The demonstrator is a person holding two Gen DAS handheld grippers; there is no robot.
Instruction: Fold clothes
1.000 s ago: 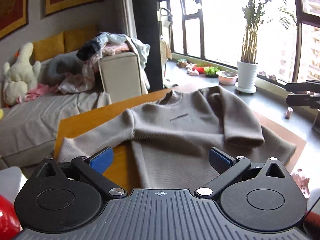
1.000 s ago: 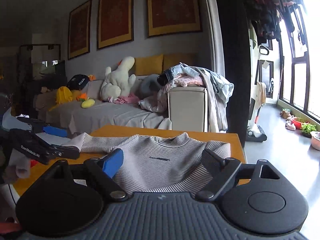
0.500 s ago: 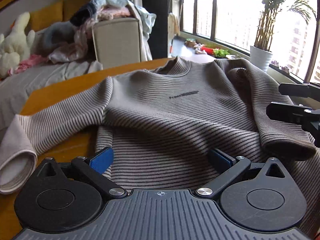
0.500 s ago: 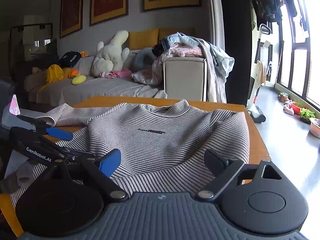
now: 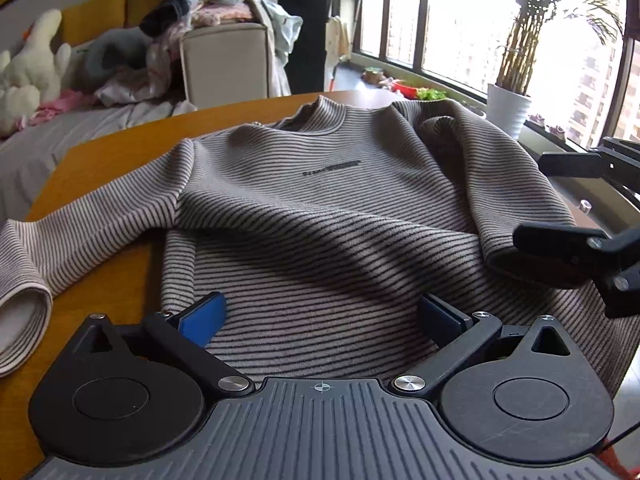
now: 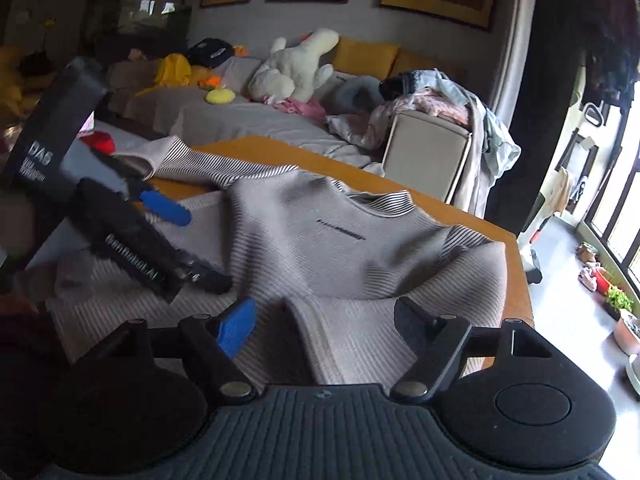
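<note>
2 grippers over sweater [image 5: 320, 216] | left [image 5: 320, 316] fingers apart | right [image 6: 324, 320] closing

**Readable text: not much, mostly the gripper branding**

In the right wrist view, the left gripper [image 6: 176, 240] has "GenRobot.AI" in white letters along its black arm. The black handle [image 6: 52, 136] behind it says "DAS" in big letters, with smaller lines underneath too blurry to read. The striped sweater [image 5: 320, 208] has a small dark chest print, illegible in both views.
</note>
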